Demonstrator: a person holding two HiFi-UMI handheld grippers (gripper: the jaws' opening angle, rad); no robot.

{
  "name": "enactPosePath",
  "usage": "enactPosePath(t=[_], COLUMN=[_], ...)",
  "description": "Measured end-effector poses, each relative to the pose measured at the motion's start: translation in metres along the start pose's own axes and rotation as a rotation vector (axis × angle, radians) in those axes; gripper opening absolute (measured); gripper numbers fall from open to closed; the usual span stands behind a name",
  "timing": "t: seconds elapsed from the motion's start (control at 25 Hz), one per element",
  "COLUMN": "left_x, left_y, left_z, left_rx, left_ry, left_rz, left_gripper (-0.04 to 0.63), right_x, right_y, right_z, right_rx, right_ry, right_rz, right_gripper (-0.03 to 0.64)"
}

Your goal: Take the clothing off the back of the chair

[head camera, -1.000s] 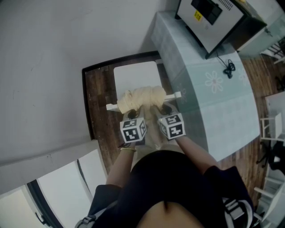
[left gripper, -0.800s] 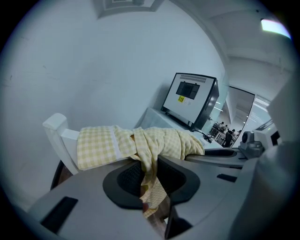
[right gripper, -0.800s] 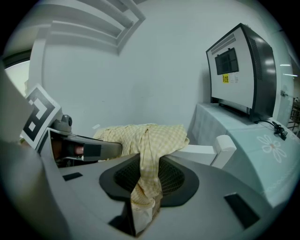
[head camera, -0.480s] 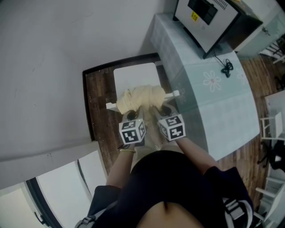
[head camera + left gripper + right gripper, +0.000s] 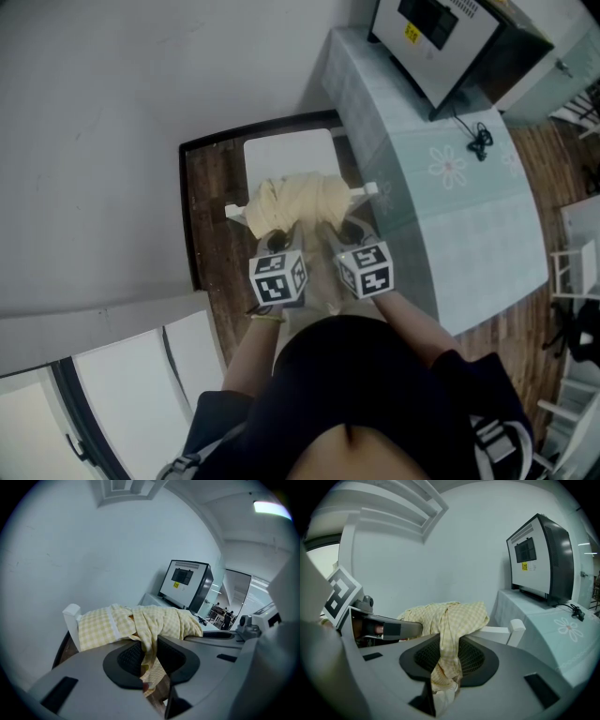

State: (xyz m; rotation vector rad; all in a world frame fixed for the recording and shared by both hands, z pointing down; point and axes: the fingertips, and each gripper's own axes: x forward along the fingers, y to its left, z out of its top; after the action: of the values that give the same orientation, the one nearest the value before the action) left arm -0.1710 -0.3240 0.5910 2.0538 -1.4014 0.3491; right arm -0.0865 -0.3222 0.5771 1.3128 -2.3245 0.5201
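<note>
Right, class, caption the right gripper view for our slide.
Right gripper pinching yellow checked garment draped over white chair back.

Chair's top rail mostly under the checked clothing; grey machine partly beyond the top edge.

A plain pale wall fills the left of the head view, with a dark wood floor at its foot. To the right stands a long table under a pale green cloth printed with a flower. At its far end sits a boxy white and black machine, its black cable lying on the cloth beside it. Pale panels with a dark frame fill the lower left corner, and a ceiling strip light glows in the left gripper view.
</note>
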Motion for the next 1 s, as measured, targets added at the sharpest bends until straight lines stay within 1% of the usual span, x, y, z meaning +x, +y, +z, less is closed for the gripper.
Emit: enactPosePath(t=[0.28, 1.0], left_x=[-0.015, -0.058], left_y=[-0.008, -0.032], left_z=[0.0, -0.015], left_rx=[0.02, 0.035], left_ry=[-0.026, -0.086], left_rz=[0.009, 0.05], left_gripper=[0.077, 0.077], right_x=[-0.015, -0.062], right_y=[0.007, 0.025], right_z=[0.002, -0.008], right_rx=[-0.01, -0.032], right_ry=[-0.021, -0.066], right_rz=[0.016, 0.03], right_gripper=[0.105, 0.106])
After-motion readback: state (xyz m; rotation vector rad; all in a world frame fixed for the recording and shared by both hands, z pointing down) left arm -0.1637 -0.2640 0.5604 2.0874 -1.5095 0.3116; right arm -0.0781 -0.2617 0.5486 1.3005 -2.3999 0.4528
